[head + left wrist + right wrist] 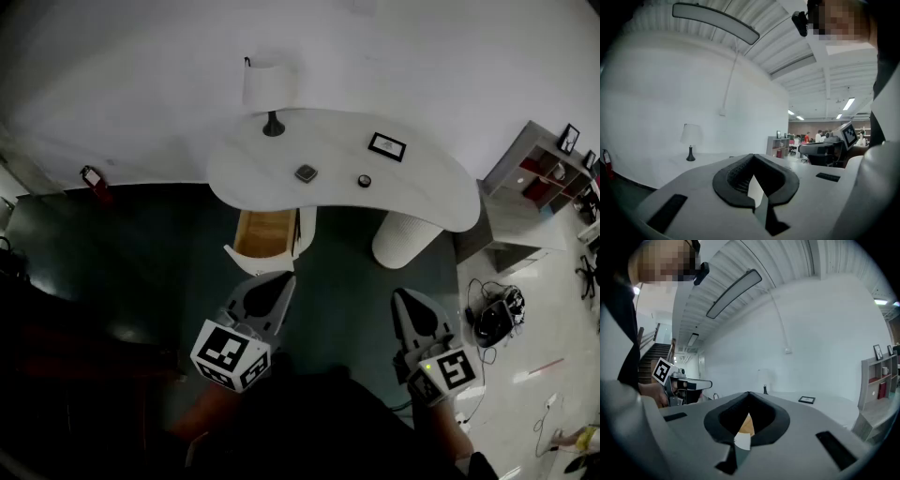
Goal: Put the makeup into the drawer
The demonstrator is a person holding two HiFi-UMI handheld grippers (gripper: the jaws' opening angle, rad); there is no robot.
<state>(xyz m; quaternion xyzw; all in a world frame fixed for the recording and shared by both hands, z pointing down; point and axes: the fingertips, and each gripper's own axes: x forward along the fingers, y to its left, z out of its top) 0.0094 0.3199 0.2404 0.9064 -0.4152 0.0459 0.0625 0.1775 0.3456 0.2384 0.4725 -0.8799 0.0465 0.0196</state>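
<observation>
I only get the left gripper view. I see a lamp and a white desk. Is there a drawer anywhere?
Observer: Yes. The head view shows a drawer pulled open under the desk.
Operator: Where's the makeup?
Observer: Two small things lie on the desk top: a dark square item and a round item beside it.
Operator: Is the other gripper holding anything?
Observer: No. In its own view the right gripper is shut, with nothing between its jaws.
</observation>
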